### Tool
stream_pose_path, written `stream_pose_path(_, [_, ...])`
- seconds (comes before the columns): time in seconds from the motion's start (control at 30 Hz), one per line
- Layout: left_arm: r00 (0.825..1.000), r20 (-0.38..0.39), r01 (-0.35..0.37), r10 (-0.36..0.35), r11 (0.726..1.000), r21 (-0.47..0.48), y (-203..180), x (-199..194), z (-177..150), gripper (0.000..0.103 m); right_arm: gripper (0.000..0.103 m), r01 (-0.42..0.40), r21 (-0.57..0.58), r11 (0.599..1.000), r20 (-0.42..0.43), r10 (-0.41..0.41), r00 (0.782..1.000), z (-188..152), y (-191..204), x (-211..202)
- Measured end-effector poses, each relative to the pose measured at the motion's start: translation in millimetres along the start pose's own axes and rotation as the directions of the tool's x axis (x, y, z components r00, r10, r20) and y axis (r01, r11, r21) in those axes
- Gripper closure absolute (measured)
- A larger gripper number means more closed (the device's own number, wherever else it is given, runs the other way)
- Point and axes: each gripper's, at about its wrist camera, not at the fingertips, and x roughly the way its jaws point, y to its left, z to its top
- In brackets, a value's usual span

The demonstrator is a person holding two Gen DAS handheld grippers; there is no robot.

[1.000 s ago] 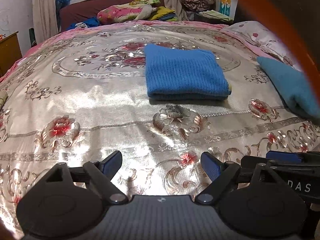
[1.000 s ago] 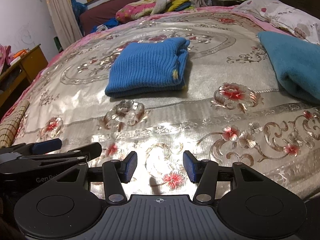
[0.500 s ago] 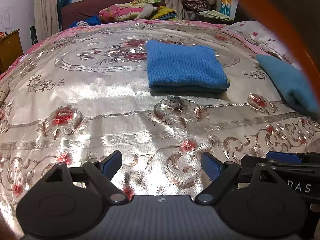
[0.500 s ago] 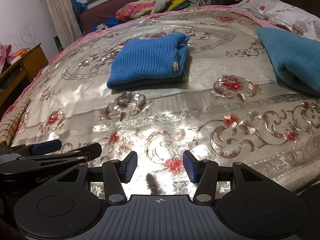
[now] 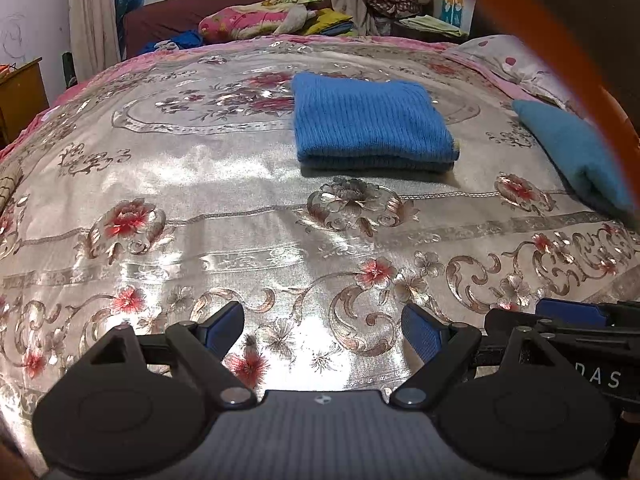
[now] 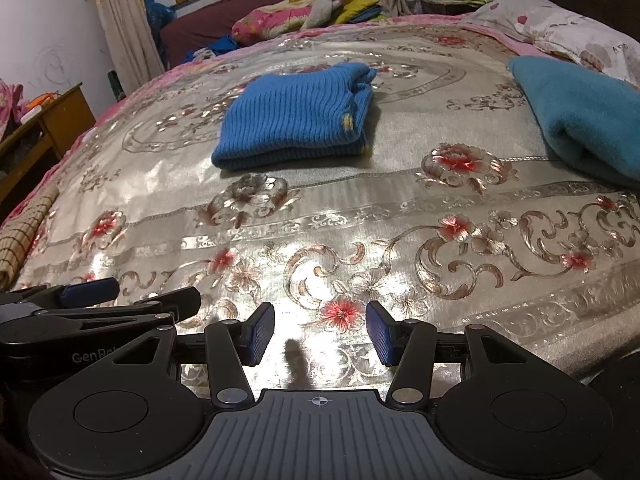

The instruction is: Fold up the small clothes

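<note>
A blue ribbed knit garment (image 5: 368,124) lies folded in a neat rectangle on the middle of the bed; it also shows in the right wrist view (image 6: 296,120). My left gripper (image 5: 322,328) is open and empty, low over the near part of the bed, well short of the garment. My right gripper (image 6: 320,332) is open and empty, beside the left one near the bed's front edge. Each gripper shows in the other's view, the right one (image 5: 568,314) and the left one (image 6: 92,300).
The bed has a shiny silver floral bedspread (image 5: 200,184). A teal folded blanket (image 6: 580,116) lies at the right, with a pillow (image 6: 560,24) behind it. Piled bedding (image 5: 256,20) sits at the far end. A wooden cabinet (image 6: 52,120) stands left. An orange strap (image 5: 560,52) crosses the left view.
Both grippers have drawn back from the folded blue garment toward the bed's near edge. Both stay open and empty.
</note>
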Motion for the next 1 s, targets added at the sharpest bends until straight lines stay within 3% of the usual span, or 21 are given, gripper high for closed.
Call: stream_pose_path(1.0, [1.0,-0.001,-0.017,0.017,1.0,0.013,-2.9,0.2,-3.9,0.013,0.053,0.007,0.02,1.0,-0.014,-0.007,1.0,-6.3,-0.7,1.4])
